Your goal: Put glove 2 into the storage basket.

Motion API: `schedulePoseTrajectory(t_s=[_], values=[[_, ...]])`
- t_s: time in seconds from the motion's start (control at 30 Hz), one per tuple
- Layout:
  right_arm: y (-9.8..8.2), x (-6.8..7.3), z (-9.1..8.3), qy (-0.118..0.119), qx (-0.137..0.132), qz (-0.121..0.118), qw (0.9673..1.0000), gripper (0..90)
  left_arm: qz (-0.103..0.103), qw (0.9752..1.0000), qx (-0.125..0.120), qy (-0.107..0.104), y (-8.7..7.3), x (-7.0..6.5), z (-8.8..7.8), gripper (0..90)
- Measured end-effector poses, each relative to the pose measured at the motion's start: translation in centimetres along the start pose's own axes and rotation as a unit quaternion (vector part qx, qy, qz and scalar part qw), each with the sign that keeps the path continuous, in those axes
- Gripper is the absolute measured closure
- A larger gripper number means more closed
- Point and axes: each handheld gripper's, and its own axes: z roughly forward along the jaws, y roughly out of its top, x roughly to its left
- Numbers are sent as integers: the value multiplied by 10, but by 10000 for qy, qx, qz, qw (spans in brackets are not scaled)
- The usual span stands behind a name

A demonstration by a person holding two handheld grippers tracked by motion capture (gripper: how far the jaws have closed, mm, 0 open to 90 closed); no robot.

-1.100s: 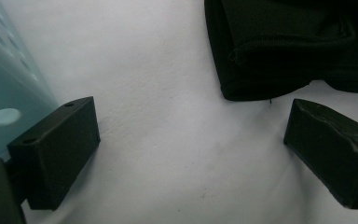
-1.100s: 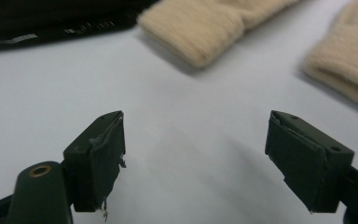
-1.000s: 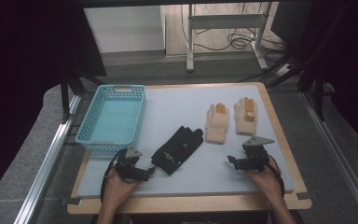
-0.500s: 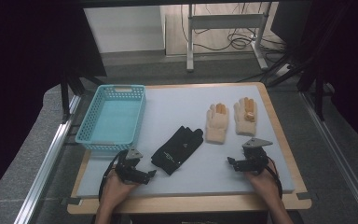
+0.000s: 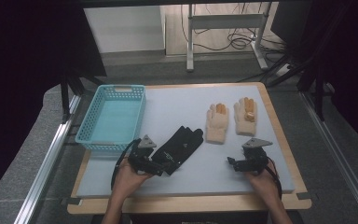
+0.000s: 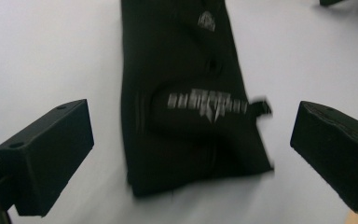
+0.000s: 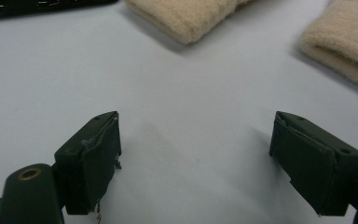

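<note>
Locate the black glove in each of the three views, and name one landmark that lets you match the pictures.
High view: the black glove lies low and centre-left on the table, its cuff at the left gripper.
Left gripper view: it runs down the middle from the top edge, cuff nearest, between the open jaws.
Right gripper view: a dark sliver at the top left corner.
Shared landmark: the pale blue-grey mat under everything.

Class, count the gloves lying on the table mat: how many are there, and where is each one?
3. The black glove lies at the left gripper. Two beige gloves lie side by side beyond the right gripper: one nearer the middle, the other nearer the edge.
</note>
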Motion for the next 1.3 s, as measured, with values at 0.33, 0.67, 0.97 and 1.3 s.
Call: schedulePoseTrajectory(t_s=[0.33, 0.67, 0.97, 1.3], values=[[0, 0, 0, 0, 0, -1, 10000, 159, 93, 9976, 686, 51, 34, 3, 53, 0], [0, 0, 0, 1, 0, 1, 10000, 159, 98, 9936, 1122, -76, 36, 6, 75, 0], [0, 0, 0, -2, 1, -3, 10000, 160, 262, 9920, 1212, 227, 35, -7, 76, 42], [0, 0, 0, -5, 1, -5, 10000, 160, -41, 9943, 983, 422, 35, 7, 63, 548]])
